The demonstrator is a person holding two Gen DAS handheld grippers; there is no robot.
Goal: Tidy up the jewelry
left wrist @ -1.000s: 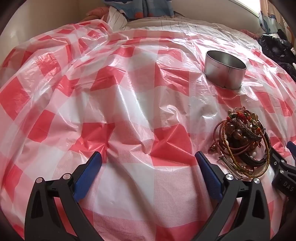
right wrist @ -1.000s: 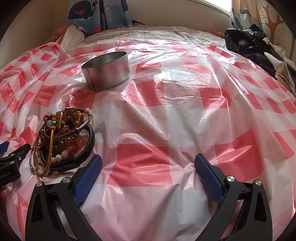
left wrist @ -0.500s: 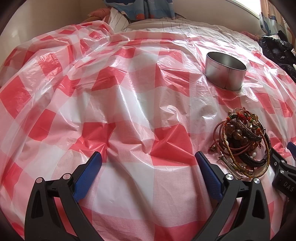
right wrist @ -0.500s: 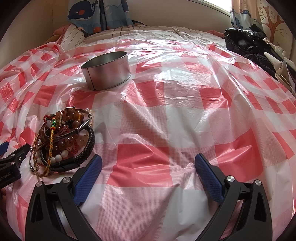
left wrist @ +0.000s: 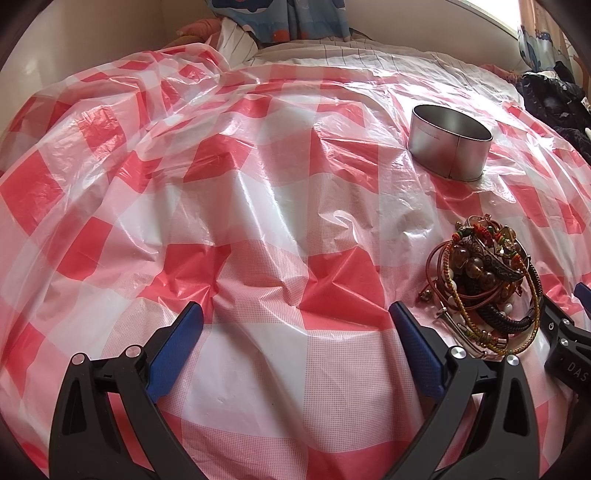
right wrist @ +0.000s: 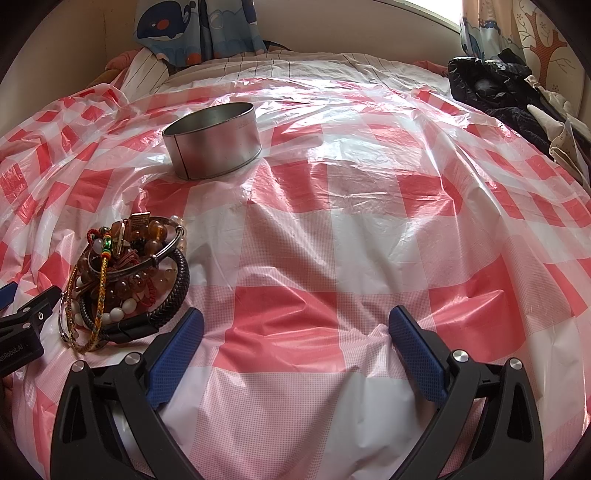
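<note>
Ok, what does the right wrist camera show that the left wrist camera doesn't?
Only the right wrist view shows the tree-print curtain at the far right, the whale on the blue fabric, the light cloth beside the dark clothing, and the right tool head-on, open over bare cloth. Only the left wrist view shows the left tool head-on, also open and holding nothing. Both share the red checked plastic sheet, the round metal tin, the pile of bracelets lying between the two tools, and the dark clothing.
</note>
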